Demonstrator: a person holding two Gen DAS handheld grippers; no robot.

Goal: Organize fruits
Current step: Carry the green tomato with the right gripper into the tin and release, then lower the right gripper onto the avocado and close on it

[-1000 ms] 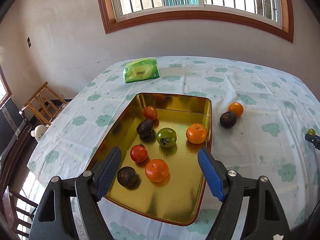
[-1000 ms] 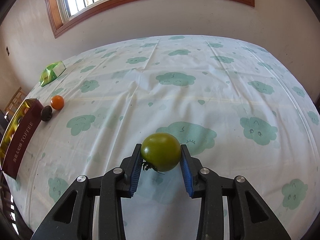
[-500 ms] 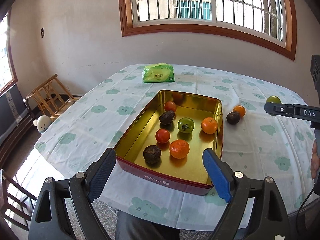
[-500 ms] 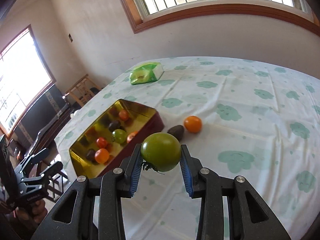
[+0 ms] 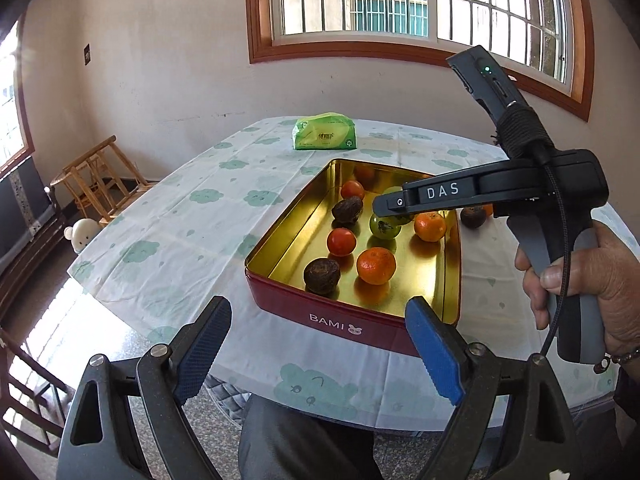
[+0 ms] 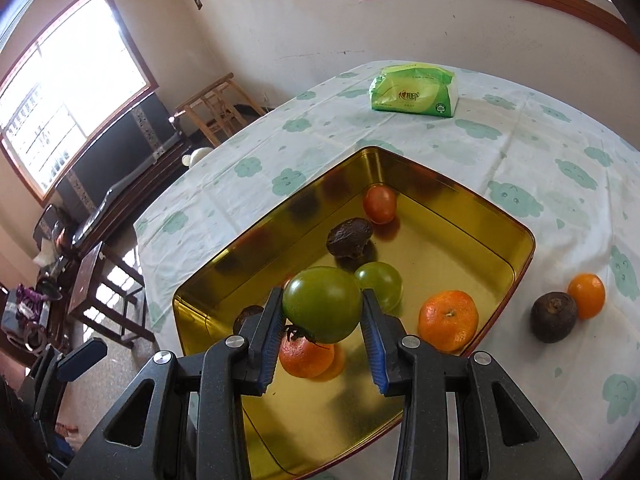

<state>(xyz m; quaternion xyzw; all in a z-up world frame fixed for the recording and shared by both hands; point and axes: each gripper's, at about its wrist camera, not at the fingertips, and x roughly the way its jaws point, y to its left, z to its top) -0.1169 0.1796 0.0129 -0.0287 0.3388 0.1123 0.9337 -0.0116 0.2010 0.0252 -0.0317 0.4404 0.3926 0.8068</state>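
Green tomato (image 6: 322, 309) moved from beside the tin to over it, clamped in right gripper (image 6: 323, 334). Second green tomato (image 6: 379, 285) and orange (image 6: 449, 320) lie beneath in tin (image 6: 516, 276). Left gripper (image 5: 316, 354) spread wide, empty, near edge.

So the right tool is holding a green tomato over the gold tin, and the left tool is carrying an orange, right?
Not quite. The left tool carries nothing: in the left wrist view its blue pads stand wide apart short of the tin. The rest holds: the right wrist view shows the right tool gripping the green tomato over the tin.
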